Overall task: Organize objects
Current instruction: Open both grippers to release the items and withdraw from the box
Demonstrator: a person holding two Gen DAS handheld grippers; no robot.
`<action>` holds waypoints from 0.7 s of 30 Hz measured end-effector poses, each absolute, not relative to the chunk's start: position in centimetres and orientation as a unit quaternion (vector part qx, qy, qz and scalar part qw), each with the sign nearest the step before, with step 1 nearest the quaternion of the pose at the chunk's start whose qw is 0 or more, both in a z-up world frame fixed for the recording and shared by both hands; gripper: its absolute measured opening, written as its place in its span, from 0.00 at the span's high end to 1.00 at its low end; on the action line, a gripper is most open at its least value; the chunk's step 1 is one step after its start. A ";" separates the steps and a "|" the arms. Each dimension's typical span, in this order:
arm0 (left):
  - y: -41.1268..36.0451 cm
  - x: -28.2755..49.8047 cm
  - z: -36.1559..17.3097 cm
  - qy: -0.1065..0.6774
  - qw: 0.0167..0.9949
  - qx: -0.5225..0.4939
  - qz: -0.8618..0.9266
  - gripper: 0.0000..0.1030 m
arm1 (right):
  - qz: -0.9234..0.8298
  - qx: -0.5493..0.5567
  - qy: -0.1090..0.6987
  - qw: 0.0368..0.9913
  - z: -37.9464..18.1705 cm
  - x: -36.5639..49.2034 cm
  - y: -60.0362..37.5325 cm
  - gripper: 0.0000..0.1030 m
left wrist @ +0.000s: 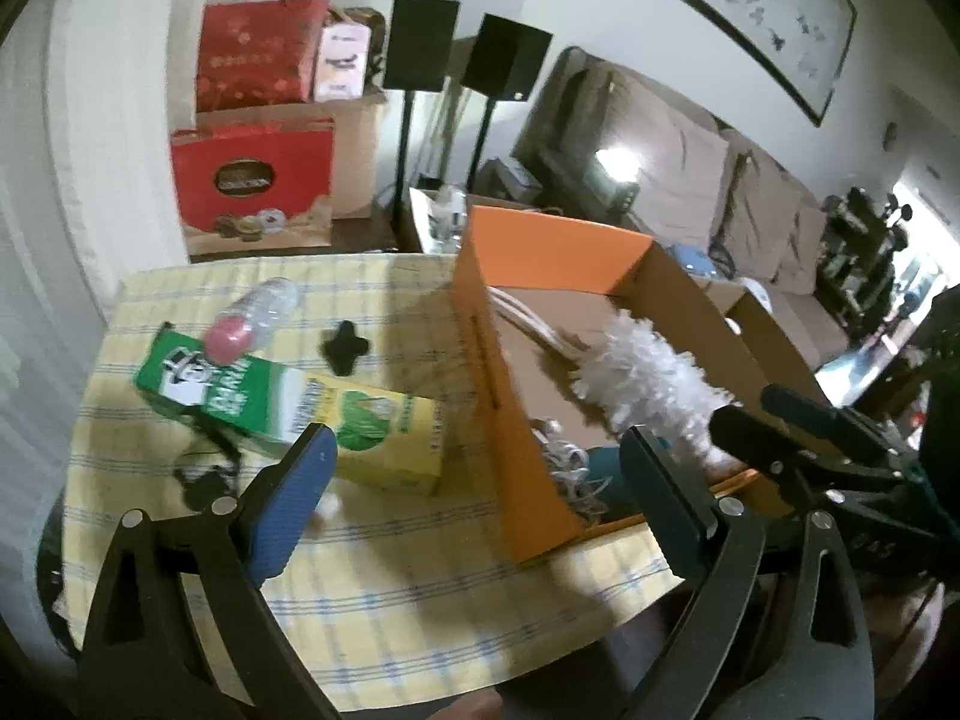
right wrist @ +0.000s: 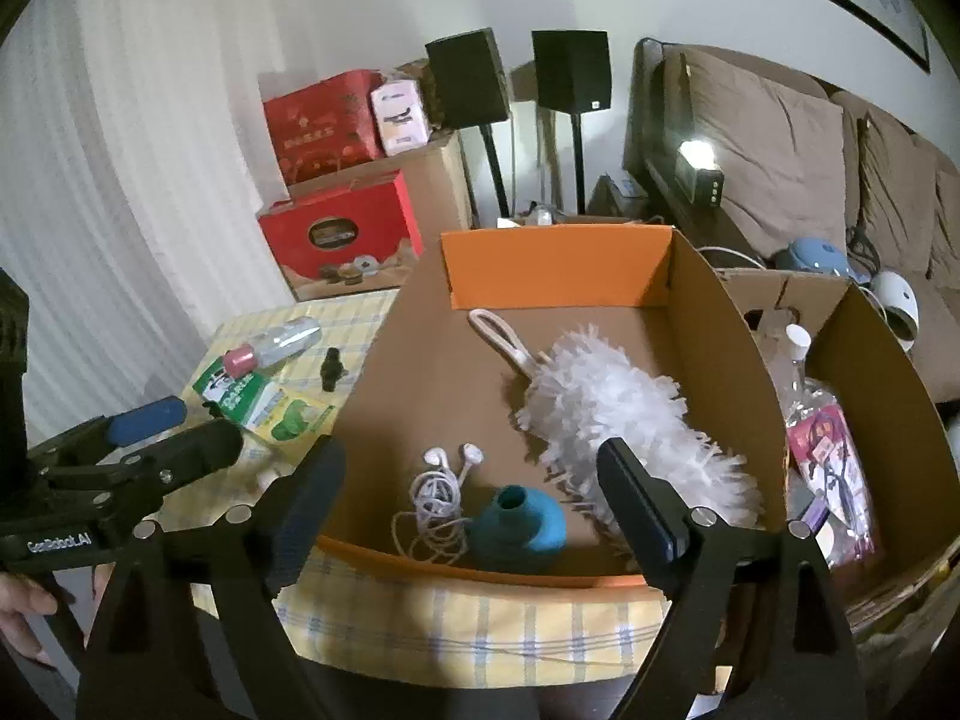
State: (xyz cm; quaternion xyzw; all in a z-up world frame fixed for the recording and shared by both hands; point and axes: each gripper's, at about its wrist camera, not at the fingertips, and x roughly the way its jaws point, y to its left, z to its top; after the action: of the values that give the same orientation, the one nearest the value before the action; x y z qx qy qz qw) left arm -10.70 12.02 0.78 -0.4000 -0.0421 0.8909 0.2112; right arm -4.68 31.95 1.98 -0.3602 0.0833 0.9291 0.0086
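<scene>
**Both tongs released above the orange box**

We are looking along two grippers, both standing wide apart with nothing between their pads. The left gripper [left wrist: 474, 480] is hovering over the yellow checked tablecloth [left wrist: 420, 588], its blue-padded finger on one side and its dark one on the other. The right gripper [right wrist: 474, 498] is hanging over the near wall of the orange cardboard box [right wrist: 558, 267], which is sitting on the same cloth.

Inside the box, nearest us, we are seeing a teal vase-like piece [right wrist: 522, 525] lying on its side, with a coil of white earphones [right wrist: 441, 486] just beside it. Behind those, the white fluffy duster [right wrist: 624, 414] is lying slantwise across the box floor, its looped handle pointing toward the far wall.

Outside the box on the table (left of it in both views), a green and yellow carton [left wrist: 288, 405] is lying flat. Past it, a clear bottle with a pink cap [left wrist: 255, 318] is resting on its side, near a small black cross-shaped object [left wrist: 345, 348]; what that is, we cannot quite tell through the blur.

Farther back, red gift boxes [left wrist: 252, 180] are stacked against the wall, beside two black speakers on stands [left wrist: 420, 42] and a brown sofa [right wrist: 774, 156].
</scene>
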 end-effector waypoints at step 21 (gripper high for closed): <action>5.2 -8.5 1.9 -0.046 0.161 -0.382 0.909 0.08 | 0.936 -0.348 0.039 -0.015 3.5 -4.8 25.7 0.00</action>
State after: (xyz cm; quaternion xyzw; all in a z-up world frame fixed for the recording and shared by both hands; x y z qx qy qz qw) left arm -8.49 5.21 1.95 -0.3815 -0.0462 0.9090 0.1613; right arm -4.80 25.74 3.51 -0.3484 0.0393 0.9364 -0.0152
